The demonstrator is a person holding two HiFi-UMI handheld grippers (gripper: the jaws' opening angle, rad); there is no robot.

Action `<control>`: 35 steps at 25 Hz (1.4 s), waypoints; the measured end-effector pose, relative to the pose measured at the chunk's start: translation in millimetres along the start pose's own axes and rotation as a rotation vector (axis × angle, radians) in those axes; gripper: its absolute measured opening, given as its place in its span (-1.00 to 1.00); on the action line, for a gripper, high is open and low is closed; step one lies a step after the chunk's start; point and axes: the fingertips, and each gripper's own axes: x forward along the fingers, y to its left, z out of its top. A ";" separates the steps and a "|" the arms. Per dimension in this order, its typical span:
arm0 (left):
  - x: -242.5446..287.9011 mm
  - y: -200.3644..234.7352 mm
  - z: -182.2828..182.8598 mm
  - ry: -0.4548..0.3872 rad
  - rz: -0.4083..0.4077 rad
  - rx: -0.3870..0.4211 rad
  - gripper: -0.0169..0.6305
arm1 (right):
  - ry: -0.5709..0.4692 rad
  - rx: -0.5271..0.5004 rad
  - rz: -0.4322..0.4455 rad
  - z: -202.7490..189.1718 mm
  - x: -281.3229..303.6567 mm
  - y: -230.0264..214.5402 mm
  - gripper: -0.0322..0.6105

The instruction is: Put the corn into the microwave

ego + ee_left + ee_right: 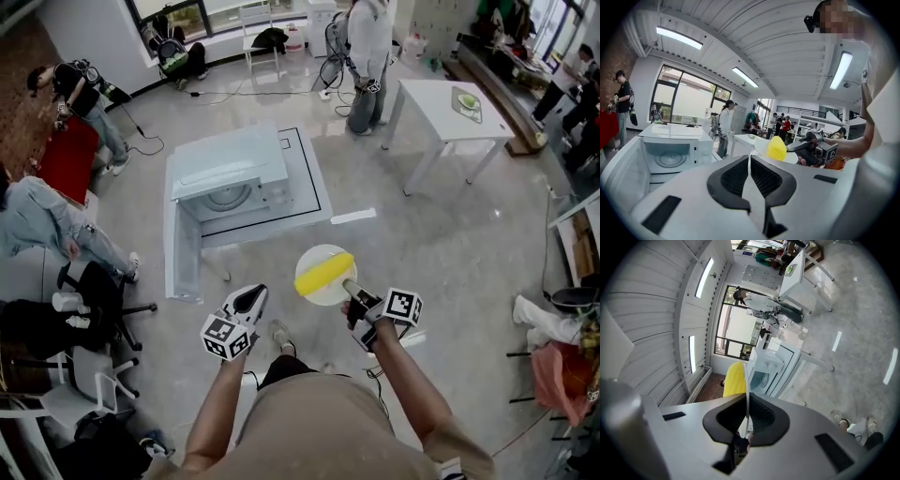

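A yellow corn cob (324,273) lies on a round white plate (310,292). My right gripper (350,287) is shut on the plate's near rim and holds it level in the air. The white microwave (230,169) stands ahead and to the left on a low white table (309,183), with its door (183,253) swung open. My left gripper (253,296) hangs shut and empty, left of the plate. In the left gripper view, the corn (776,147) and microwave (675,150) lie beyond the gripper (750,159). In the right gripper view, the plate's edge (747,390) runs between the gripper (748,414) pads, with the corn (735,378) left of it.
A white table (441,122) with a green dish (466,100) stands at the back right. A person (366,56) stands behind the microwave, and others are at the left. Office chairs (94,309) crowd the left side. Cloths (553,366) lie at the right.
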 end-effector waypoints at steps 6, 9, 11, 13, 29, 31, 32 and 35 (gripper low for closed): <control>-3.1 82.8 18.4 -0.021 0.046 -0.023 -0.93 | 0.023 -0.031 0.006 3.0 82.2 10.1 -0.85; -5.6 118.2 17.5 -0.019 0.061 -0.040 -0.93 | 0.032 -0.002 0.017 -1.5 121.8 14.6 -0.85; -5.9 137.5 18.0 -0.021 0.069 -0.051 -0.93 | 0.034 0.002 0.019 -2.0 144.0 16.1 -0.85; -5.6 157.0 19.9 -0.024 0.078 -0.060 -0.93 | 0.039 -0.001 0.019 -2.7 166.2 16.9 -0.85; -1.4 243.7 23.9 -0.024 0.082 -0.099 -0.93 | 0.084 -0.012 -0.012 -25.9 291.7 0.6 -0.85; -0.2 252.0 25.3 -0.026 0.088 -0.097 -0.93 | 0.089 -0.011 -0.015 -25.2 304.0 -1.0 -0.85; 0.0 256.4 26.3 -0.026 0.092 -0.098 -0.93 | 0.092 -0.013 -0.015 -24.9 310.8 -1.4 -0.85; 1.2 266.9 29.5 -0.024 0.105 -0.098 -0.93 | 0.101 -0.011 -0.021 -24.1 330.4 -3.6 -0.85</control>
